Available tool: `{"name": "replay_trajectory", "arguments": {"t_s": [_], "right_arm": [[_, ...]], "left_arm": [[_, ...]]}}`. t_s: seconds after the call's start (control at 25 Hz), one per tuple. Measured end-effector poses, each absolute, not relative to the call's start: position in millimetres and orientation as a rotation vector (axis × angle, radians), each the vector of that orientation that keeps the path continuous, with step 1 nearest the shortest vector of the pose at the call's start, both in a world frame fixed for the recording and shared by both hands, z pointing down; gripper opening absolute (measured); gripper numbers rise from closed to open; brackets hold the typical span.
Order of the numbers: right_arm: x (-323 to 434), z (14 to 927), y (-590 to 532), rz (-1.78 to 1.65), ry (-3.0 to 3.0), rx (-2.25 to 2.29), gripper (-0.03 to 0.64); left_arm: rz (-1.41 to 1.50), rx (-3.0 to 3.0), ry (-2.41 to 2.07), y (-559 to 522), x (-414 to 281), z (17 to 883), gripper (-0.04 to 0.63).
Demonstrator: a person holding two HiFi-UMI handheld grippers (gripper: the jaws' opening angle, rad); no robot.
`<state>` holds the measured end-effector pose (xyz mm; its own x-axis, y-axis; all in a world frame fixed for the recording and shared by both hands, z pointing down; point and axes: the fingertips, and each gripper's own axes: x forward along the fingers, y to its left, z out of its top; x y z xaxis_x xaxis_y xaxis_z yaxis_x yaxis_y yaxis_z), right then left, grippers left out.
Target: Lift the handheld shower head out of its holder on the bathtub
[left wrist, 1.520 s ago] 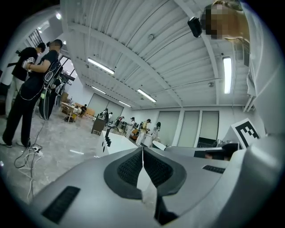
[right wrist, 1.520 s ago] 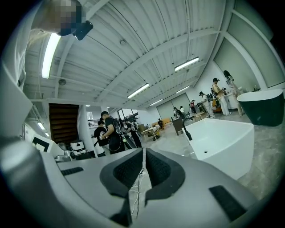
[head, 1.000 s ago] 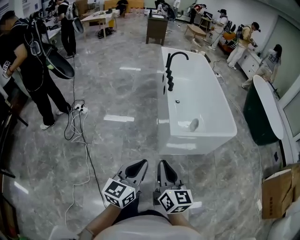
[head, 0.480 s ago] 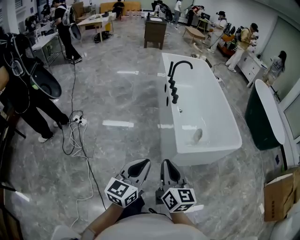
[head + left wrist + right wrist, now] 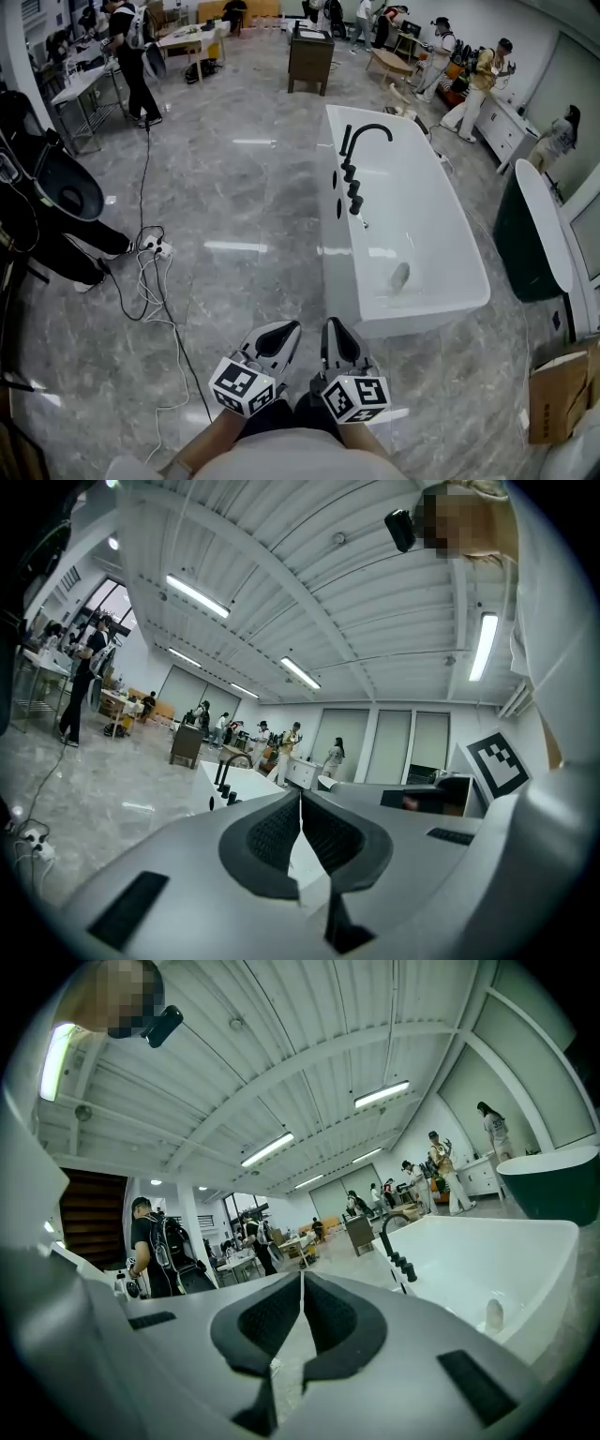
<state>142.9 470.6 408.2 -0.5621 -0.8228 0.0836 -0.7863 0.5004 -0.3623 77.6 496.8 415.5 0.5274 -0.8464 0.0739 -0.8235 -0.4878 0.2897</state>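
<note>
**Head view.** One white freestanding bathtub (image 5: 339,272) on the grey marble floor.
- On its long left rim: one black arched spout (image 5: 367,129) and three stubby black fittings (image 5: 351,187).
- The nearest fitting is, I judge, the black handheld shower head (image 5: 357,204), upright in its holder.
- Two tools, left gripper (image 5: 279,330) and right gripper (image 5: 337,330), sit side by side, well short of the tub's near end.

**Left gripper view.** Jaws pressed together, nothing between them.

**Right gripper view.** Jaws likewise together and empty.

**Handling.** Draw alongside the left rim, part one pair of jaws, clasp the handle, and lift straight up.
</note>
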Motion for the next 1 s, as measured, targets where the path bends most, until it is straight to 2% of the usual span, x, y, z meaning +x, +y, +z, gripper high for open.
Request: {"name": "replay_trajectory", "arguments": {"t_s": [0.44, 1.0], "right_arm": [[126.9, 408.7, 416.3, -0.538, 2.63, -1.441, 0.018], [67.6, 402.5, 252.7, -0.513, 2.663, -1.39, 0.018]], "left_arm": [[-0.132, 2.413, -1.447, 452.4, 49.3, 423.0, 0.012], [-0.152, 2.37, -1.51, 298.1, -15.2, 423.4, 0.012]]}}
